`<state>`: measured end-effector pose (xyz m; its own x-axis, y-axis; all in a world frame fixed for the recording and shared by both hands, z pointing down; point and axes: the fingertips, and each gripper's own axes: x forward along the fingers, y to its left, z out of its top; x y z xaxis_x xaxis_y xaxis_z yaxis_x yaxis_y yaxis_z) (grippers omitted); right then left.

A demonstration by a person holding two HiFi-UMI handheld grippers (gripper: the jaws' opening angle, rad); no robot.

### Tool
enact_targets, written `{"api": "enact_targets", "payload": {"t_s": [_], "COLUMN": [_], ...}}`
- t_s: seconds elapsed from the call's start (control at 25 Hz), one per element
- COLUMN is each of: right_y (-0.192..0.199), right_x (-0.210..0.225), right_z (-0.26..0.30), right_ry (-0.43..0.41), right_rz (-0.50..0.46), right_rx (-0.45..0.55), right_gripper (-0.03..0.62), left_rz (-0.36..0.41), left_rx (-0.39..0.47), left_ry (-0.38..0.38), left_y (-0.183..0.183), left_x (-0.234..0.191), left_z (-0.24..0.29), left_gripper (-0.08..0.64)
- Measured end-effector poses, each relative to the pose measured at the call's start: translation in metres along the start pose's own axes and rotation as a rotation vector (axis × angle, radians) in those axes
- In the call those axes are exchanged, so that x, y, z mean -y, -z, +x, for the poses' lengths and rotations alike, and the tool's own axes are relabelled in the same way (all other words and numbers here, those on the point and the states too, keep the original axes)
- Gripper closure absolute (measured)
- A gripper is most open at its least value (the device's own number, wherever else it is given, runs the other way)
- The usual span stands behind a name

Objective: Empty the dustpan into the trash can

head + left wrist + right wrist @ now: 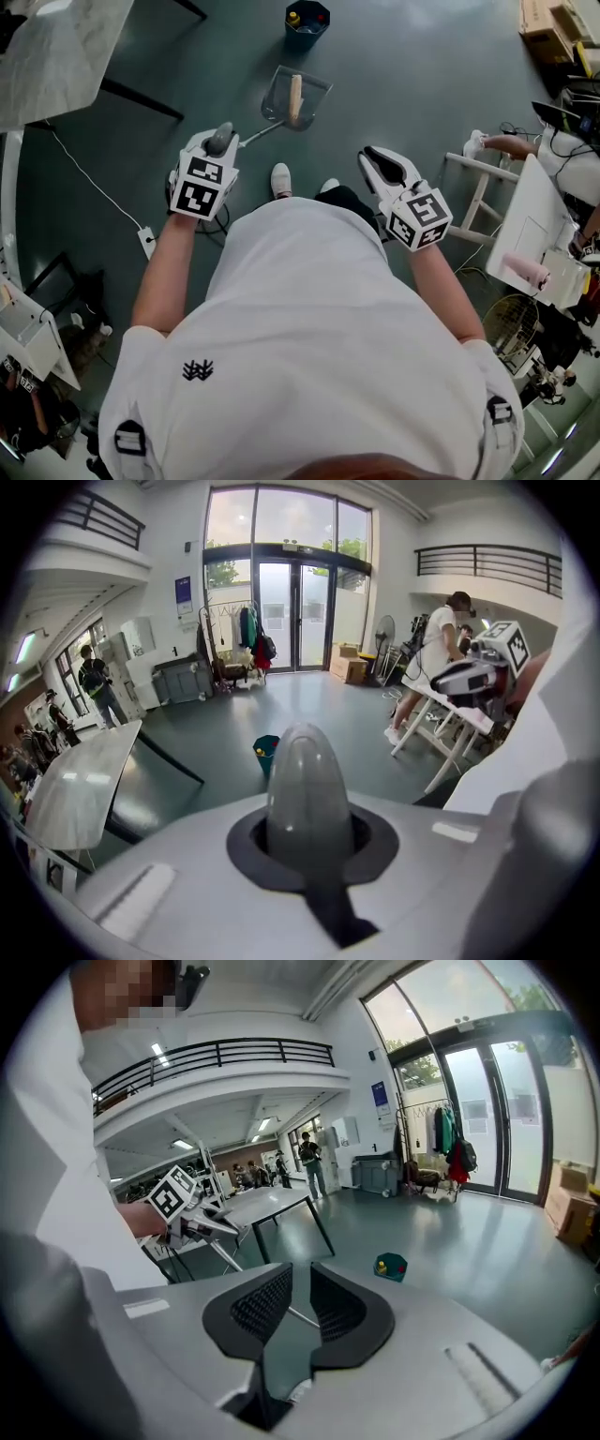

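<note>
Standing over the dustpan [314, 94], I see it resting on the grey floor [422, 75] just ahead of my shoes [281, 178]. A pale stick-like scrap [295, 97] lies inside it, and its thin handle [261, 134] runs back toward me. The trash can [307, 21] sits farther on, apart from the pan, with something yellow in it.

By my reading the emptying has not begun: the pan is loaded and on the floor, so the step in hand is getting hold of that handle. Next I would need to grip it and lift the pan level so the scrap does not slide out early. Then I would carry it over the can's rim and tip it there (a thin handle may let the pan swing, so a firm hold matters).

My left claw [220, 141] is clenched. Its jaws close into one rounded grey nose, and nothing shows between them in the left gripper view. From above, the handle's end lies right beside it, and I cannot tell whether they touch. My right claw [382, 164] is released, its jaws a narrow gap apart and holding nothing, off to the side near a white table [525, 216].
</note>
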<state>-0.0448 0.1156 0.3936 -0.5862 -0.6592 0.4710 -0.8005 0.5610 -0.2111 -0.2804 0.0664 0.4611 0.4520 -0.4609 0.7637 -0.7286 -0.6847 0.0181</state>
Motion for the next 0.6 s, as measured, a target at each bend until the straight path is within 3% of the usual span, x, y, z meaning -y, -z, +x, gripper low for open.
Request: {"api": "enact_targets", "payload": {"t_s": [0.08,0.16,0.36,0.6], "right_y": [0.016,0.023,-0.003,-0.015], "right_x": [0.014,0.021,0.041,0.130], "right_z": [0.004,0.003,0.021,0.040], "right_ry": [-0.014,-0.020,-0.044,-0.076], "right_rz": [0.012,0.031,0.006,0.023], "right_rx": [-0.002,0.002,0.017,0.019], "right_gripper": [0.513,0.511,0.511,0.511], "left_rz": [0.000,0.004,0.021,0.051], "left_rx": [0.003,0.012,0.034,-0.007], "left_ry": [-0.004,-0.012,-0.054,-0.119], "left_y": [-0.002,-0.005,-0.049,-0.118], "left_x": [0.005,0.005,-0.027,-0.056], "left_z": [0.017,0.024,0.020,0.075], "left_gripper": [0.497,0.498,0.497,0.499]}}
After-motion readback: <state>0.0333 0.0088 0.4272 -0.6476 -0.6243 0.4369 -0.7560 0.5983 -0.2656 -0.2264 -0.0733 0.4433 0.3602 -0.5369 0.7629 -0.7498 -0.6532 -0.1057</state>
